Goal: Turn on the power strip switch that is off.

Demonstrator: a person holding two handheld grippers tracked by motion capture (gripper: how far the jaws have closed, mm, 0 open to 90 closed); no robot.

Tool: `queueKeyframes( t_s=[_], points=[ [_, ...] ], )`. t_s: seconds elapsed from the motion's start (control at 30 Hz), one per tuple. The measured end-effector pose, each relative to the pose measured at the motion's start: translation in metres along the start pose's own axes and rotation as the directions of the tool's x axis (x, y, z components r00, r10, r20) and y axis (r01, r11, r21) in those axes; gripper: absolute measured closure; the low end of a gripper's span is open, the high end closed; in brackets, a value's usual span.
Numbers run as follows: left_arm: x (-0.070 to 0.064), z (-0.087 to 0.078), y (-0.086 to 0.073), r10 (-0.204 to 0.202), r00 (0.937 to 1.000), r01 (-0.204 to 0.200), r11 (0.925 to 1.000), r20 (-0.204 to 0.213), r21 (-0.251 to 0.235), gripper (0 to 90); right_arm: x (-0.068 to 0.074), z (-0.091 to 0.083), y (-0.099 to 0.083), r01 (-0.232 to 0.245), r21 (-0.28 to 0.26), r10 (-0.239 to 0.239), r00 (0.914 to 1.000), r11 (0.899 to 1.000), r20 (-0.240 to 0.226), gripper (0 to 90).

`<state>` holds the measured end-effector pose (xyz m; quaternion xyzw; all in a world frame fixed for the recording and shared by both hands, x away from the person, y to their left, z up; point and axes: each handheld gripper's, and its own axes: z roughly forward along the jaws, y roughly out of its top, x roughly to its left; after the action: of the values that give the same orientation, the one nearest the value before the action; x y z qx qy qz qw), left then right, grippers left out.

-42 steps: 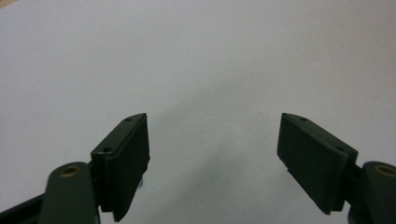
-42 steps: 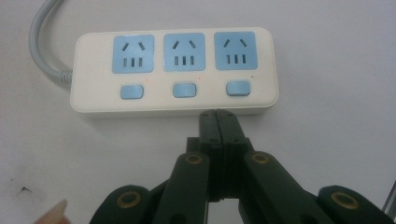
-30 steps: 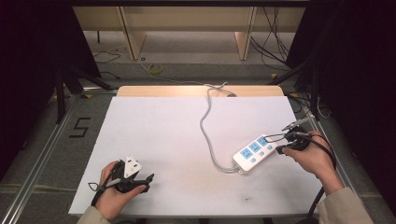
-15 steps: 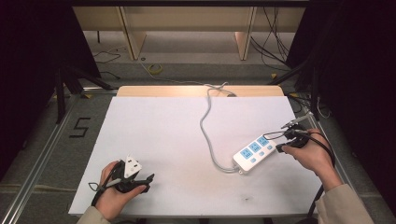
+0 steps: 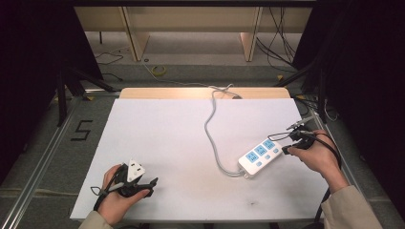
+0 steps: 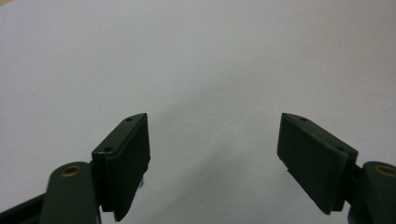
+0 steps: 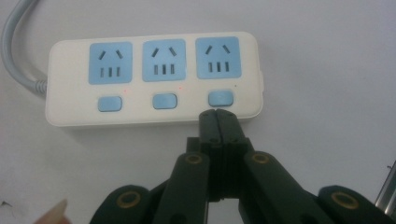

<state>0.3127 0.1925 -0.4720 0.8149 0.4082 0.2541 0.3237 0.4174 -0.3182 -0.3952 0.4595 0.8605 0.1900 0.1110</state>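
Three-socket power strip (image 7: 154, 77) lies just past our right gripper (image 7: 218, 115), jaws pressed together near its rightmost switch (image 7: 220, 98); left gripper (image 6: 212, 154) spread, far off.

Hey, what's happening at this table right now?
A person holds a gripper in each hand over a white table. The right gripper, jaws pressed shut, has its tip at the edge of a white power strip, just below the blue switch of the outlet farthest from the cord; whether it touches is hard to tell. The strip's grey cord runs off the far end of the table. The left gripper hangs open over bare tabletop, near the person, holding nothing.
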Motion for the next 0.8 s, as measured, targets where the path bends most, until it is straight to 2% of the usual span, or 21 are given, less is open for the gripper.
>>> queueKeyframes(
  t_s=[0.8],
  points=[
    [-0.0007, 0.0004, 0.0002, 0.001, 1.0000, -0.001, 1.0000, 0.002, 0.003, 25.2, -0.0068, 0.0074, 0.0101, -0.008, 0.025, 0.008, 0.9999, 1.000, 0.008, 90.0]
  ],
)
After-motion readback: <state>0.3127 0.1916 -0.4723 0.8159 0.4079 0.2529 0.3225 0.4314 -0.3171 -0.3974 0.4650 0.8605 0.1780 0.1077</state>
